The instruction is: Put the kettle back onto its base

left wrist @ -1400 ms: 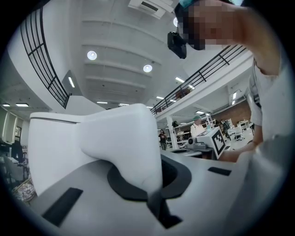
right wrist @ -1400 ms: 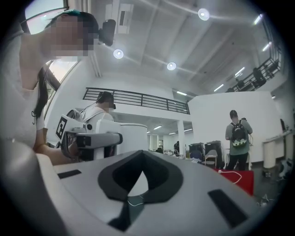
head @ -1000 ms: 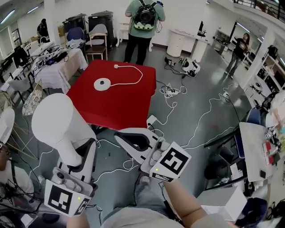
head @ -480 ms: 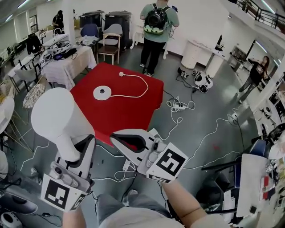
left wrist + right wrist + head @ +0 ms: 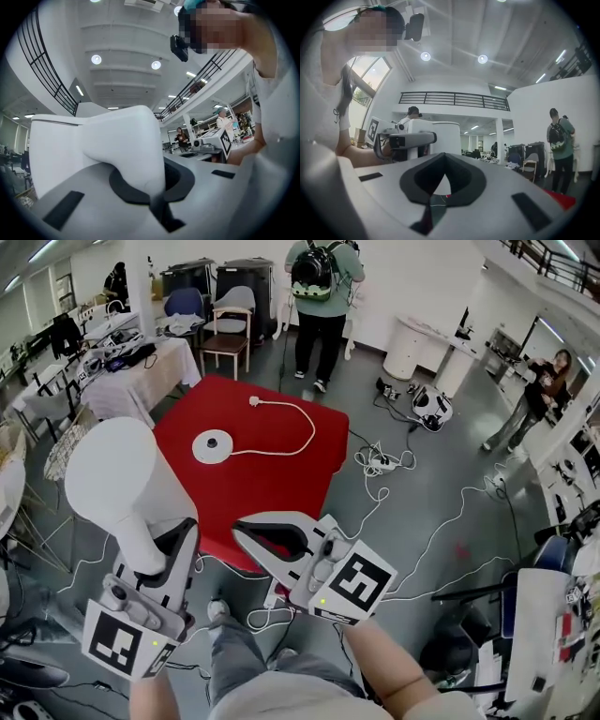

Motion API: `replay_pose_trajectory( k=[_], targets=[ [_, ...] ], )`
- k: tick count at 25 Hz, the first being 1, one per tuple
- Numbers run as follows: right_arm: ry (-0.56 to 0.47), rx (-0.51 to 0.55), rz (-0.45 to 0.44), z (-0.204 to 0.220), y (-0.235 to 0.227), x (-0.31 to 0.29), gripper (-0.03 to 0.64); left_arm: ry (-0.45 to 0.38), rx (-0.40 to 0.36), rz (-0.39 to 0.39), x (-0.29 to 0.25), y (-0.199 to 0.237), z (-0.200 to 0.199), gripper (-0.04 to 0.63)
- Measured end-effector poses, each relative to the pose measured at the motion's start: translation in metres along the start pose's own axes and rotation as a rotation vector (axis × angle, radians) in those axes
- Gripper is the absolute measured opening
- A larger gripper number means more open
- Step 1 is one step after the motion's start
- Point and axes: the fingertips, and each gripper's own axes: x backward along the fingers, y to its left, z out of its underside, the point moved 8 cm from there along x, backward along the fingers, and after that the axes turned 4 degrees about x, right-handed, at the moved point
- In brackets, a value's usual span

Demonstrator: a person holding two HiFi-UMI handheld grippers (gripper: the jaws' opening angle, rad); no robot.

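Gripping a white kettle [image 5: 127, 488] by its handle, the left gripper [image 5: 167, 554] sits at 8 o'clock in the head view, with the kettle tilted up toward 11 o'clock and held in the air, well apart from its base. The round white base [image 5: 212, 445] lies on the red table [image 5: 281, 488], at about 1 o'clock from the kettle, and its white cord [image 5: 298, 432] loops away toward 12 o'clock. The right gripper [image 5: 251, 531], at 6 o'clock, has its fingers pressed together with nothing between them. A person with a backpack [image 5: 322, 277] stands at 12 o'clock beyond the table.

In the left gripper view the black pads pinch the kettle's handle [image 5: 133, 140], and the kettle body fills the picture at 9 o'clock.

In the right gripper view the jaw tips meet, enclosing only an empty gap. The kettle appears at 11 o'clock above them, and the red table's corner shows at 4 o'clock.
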Motion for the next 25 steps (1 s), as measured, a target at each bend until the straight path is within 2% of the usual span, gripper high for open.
replay_pose_trajectory(
  k=[5, 13, 17, 22, 25],
  targets=[
    [0.011, -0.008, 0.048, 0.013, -0.029, -0.036, 0.006, -0.004, 0.032, 0.057, -0.023, 0.05, 0.016, 0.006],
    [0.013, -0.023, 0.126, 0.039, -0.073, -0.098, 0.006, -0.02, 0.037, 0.184, -0.056, 0.129, 0.043, 0.006],
    [0.024, -0.021, 0.174, 0.058, -0.092, -0.127, 0.006, -0.018, 0.05, 0.266, -0.069, 0.168, 0.064, 0.006],
    [0.042, -0.008, 0.261, 0.077, -0.109, -0.148, 0.006, 0.03, 0.05, 0.382, -0.081, 0.2, 0.094, 0.006],
    [0.056, -0.005, 0.313, 0.087, -0.115, -0.158, 0.006, 0.034, 0.076, 0.44, -0.094, 0.22, 0.109, 0.006]
  ],
)
